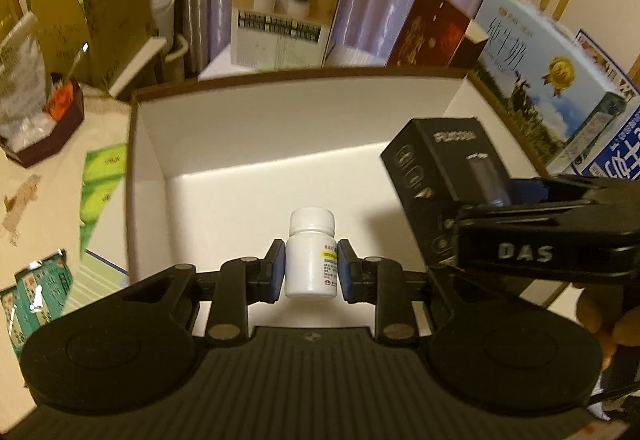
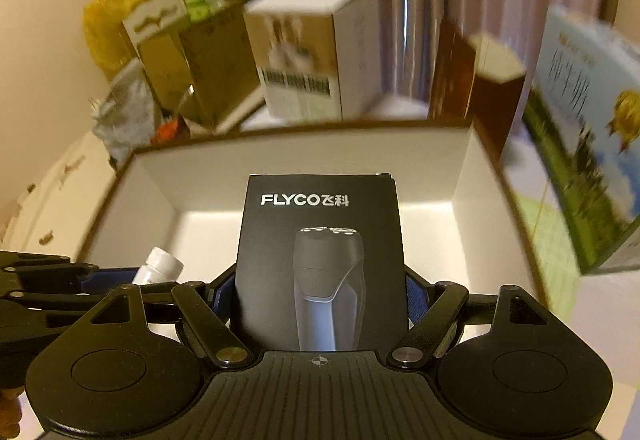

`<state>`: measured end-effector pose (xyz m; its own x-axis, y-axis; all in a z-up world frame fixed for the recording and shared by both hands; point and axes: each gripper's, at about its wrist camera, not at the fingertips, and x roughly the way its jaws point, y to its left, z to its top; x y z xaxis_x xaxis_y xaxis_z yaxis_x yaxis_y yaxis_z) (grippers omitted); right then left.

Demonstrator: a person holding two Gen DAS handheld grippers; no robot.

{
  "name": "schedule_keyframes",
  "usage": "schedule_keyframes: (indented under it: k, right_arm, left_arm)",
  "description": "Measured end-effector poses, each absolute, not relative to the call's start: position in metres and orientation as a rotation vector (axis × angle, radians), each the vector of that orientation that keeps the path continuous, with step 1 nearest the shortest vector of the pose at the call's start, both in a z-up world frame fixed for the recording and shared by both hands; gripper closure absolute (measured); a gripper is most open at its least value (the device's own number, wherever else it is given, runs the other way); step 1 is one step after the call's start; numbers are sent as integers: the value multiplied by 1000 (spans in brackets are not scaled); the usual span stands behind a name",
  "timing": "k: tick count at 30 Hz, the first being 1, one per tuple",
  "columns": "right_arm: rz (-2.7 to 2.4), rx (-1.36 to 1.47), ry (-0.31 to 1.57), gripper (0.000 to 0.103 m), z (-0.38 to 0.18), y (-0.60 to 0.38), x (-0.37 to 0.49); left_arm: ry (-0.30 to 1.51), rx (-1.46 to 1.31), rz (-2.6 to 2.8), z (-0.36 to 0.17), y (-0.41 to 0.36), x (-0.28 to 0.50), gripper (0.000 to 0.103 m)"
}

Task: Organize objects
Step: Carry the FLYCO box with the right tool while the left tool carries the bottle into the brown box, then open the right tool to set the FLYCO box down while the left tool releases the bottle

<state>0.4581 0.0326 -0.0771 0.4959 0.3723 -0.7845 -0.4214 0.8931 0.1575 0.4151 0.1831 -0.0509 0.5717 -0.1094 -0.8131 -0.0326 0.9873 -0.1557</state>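
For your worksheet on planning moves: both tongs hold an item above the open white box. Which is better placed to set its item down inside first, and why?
Probably left. The left tongs hold the small white bottle upright over the white box and its bare floor; the right tongs carry the bulkier black shaver box tilted near the right wall.

Both tools are matte black plastic. The left gripper [image 1: 311, 266] has blue pads on its fingers, silver pivot screws, two round discs and a ribbed centre plate. The right gripper [image 2: 320, 294] matches it, with "DAS" lettered in silver on its side at the left wrist view's right edge.
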Motion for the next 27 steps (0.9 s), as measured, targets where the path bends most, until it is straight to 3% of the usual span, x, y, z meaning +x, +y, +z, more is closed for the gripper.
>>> schedule_keyframes:
  k: [9,22,24,27]
  right_arm:
    - [484,-115,1058,27,-110,33,482]
    - [436,-63,1050,22,-101,2,481]
    - [445,-57,1045,21,-96,-2,479]
    - [470,-48,1034,20,-89,-8,472]
  left_arm:
    - [1038,-190,-39,-79,183,432,80]
    - [1059,-224,-58,-89,169,443,80]
    - [1055,-233,-66,-88,168,443,67]
    - [1045,-214,-64,-84,167,440,57]
